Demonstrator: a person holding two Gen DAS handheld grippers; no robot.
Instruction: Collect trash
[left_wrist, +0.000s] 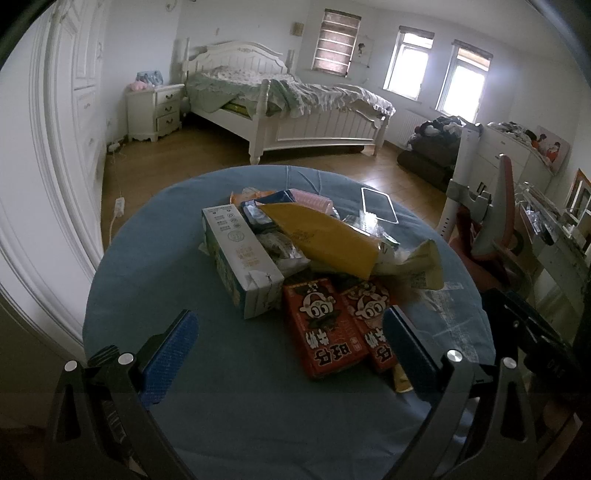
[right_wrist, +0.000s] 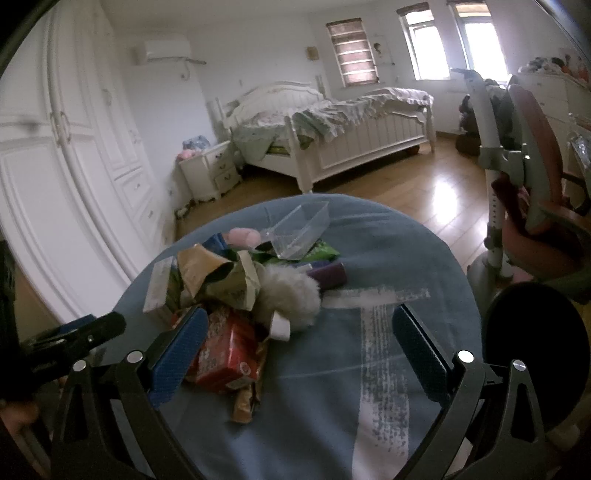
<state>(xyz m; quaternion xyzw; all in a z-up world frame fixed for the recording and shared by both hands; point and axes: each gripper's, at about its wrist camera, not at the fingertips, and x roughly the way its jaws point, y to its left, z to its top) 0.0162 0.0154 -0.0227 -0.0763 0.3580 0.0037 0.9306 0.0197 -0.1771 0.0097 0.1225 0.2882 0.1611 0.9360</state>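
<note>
Left gripper (left_wrist: 290, 347): jaws spread wide, released, grasping nothing. Blue pads low over the bench (left_wrist: 147, 295), a round top under a blue cloth. Right pad just beside, perhaps touching, the nearer of two red drink cartons (left_wrist: 325, 328); contact hard to tell. Left pad over bare cloth, apart from everything.

Trash heaped at mid-bench: white carton (left_wrist: 240, 262) lying on its side, left of the red cartons and touching them; yellow packet (left_wrist: 328, 236) slanted across the top of the heap; crumpled wrapper (left_wrist: 417, 269) to its right; pink roll (left_wrist: 308, 197) at the far side. Phone (left_wrist: 378, 205) flat on the cloth beyond the heap, just beside it.

Right gripper (right_wrist: 297, 349): jaws likewise wide apart, released, nothing held. Left pad right against the red carton (right_wrist: 229, 354) in this view; right pad over a white print on the cloth, clear of the trash. Within the span: white fluffy ball (right_wrist: 291, 295), with a small white cap (right_wrist: 281, 328) at its base. Farther off: clear plastic tray (right_wrist: 299, 230) tilted on the heap, purple tube (right_wrist: 328, 275) beside the fluff, crumpled brown wrapper (right_wrist: 207, 273).
</note>
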